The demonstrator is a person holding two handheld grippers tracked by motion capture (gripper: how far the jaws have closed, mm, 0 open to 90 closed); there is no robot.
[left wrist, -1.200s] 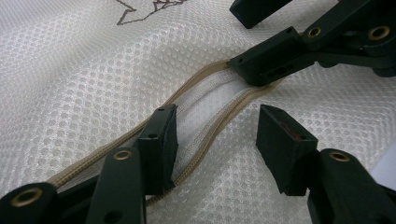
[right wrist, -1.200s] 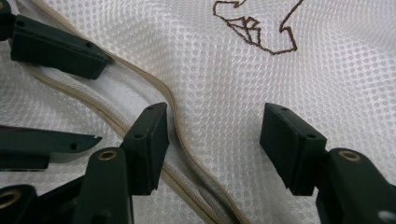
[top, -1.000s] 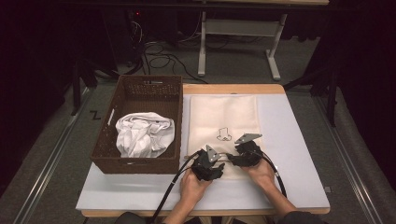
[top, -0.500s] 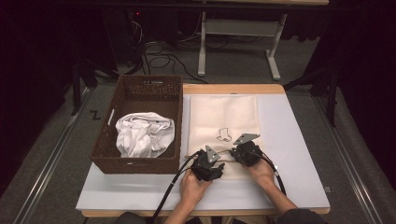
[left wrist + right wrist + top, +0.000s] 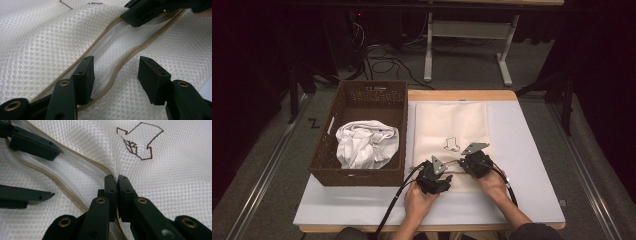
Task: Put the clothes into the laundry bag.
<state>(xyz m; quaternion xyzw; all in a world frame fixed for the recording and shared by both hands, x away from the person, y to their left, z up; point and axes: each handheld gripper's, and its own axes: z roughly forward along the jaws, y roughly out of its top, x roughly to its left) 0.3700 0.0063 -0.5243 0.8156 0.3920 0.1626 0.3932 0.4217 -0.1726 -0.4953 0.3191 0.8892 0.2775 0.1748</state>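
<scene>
Mesh bag [image 5: 451, 135] flat on bench [image 5: 522, 150], zipper mouth between both claws. Right claw [image 5: 117, 182] just closing, clamped on upper mesh edge. Left claw [image 5: 115, 75] apart, straddling lower zipper tape [image 5: 120, 67]. Pinch tape squarely, pull edges apart gently.

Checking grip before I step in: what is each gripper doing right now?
Left gripper: open, jaws astride the zipper of the mesh bag.
Right gripper: has just closed, pinching the mesh bag by the zipper.

Cream mesh laundry bag [image 5: 451, 125] w/ tan zipper [image 5: 117, 67] part-open, flat on table, right of basket.
</scene>
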